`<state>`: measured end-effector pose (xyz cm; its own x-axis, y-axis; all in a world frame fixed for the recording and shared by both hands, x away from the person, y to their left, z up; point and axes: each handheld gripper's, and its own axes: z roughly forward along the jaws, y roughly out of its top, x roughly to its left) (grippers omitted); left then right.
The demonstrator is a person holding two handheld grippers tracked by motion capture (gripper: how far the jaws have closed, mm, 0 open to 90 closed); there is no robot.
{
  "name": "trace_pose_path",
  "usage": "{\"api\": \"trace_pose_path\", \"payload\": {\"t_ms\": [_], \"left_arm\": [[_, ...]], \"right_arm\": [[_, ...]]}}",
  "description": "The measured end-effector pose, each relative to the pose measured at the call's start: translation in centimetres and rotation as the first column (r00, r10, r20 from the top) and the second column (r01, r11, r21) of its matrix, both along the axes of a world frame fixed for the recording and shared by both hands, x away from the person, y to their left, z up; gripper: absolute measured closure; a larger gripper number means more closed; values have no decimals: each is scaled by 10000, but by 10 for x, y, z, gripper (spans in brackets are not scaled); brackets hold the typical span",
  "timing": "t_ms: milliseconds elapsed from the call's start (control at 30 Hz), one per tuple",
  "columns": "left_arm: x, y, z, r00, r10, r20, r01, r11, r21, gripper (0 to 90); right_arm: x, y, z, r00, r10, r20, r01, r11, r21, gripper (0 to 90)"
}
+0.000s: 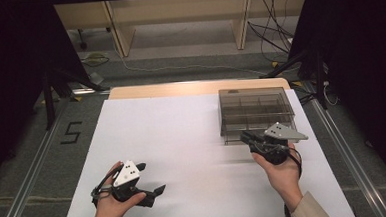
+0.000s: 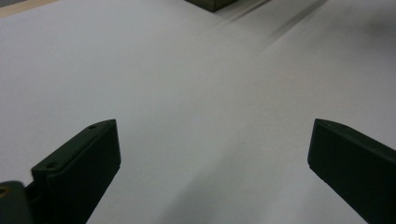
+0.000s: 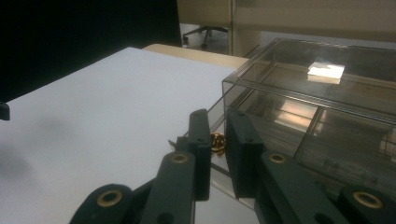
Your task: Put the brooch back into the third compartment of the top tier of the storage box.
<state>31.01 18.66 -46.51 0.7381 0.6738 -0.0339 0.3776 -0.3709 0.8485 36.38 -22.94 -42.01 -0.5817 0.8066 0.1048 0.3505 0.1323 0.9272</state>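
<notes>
A: What is the right claw (image 3: pixel 218 154) doing?

B: Its jaws stand nearly closed, pinching a small gold knob (image 3: pixel 216 142) on the front of the clear smoky plastic organiser box (image 1: pixel 256 111). I judge it is gripping a drawer pull, though the knob is mostly hidden between the jaws.

A: Which way does the box lie from it?

B: Straight ahead, touching. The box sits on the far right part of the counter (image 1: pixel 182 139), its long side running across, its front towards the person. A pull back towards the person looks like what the grip calls for.

A: And the left claw (image 1: pixel 152 178)?

B: Wide open, holding nothing, low over the near left of the counter, well apart from the box. The right hand is clearly the nearer one.

A: The surface?

B: A plain white sheet over a pale wooden top. Beyond it, grey floor, trailing cables (image 1: pixel 272 29), light wooden furniture legs and dark curtains at both sides.
</notes>
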Motion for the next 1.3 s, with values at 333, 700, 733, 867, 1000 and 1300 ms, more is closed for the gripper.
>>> {"api": "trace_pose_path", "payload": {"t_ms": [333,700,733,867,1000,1300], "left_arm": [[0,0,0,10000,-1,5,1,10000,2,24],[0,1,0,10000,19,23,-19,10000,-8,25],[0,1,0,10000,22,28,-22,10000,-5,24],[0,0,0,10000,12,12,-12,10000,-11,24],[0,0,0,10000,18,7,-18,10000,-14,25],[0,0,0,10000,19,19,-19,10000,-11,24]], "right_arm": [[1,-3,1,10000,-93,21,93,10000,23,810],[3,-14,2,9990,-443,58,442,9989,131,809],[3,-16,3,9987,-511,48,510,9986,165,810],[4,-23,3,9973,-727,72,726,9972,181,810],[5,-31,3,9953,-969,74,968,9951,211,809],[7,-47,3,9890,-1478,52,1476,9886,301,809]]}}
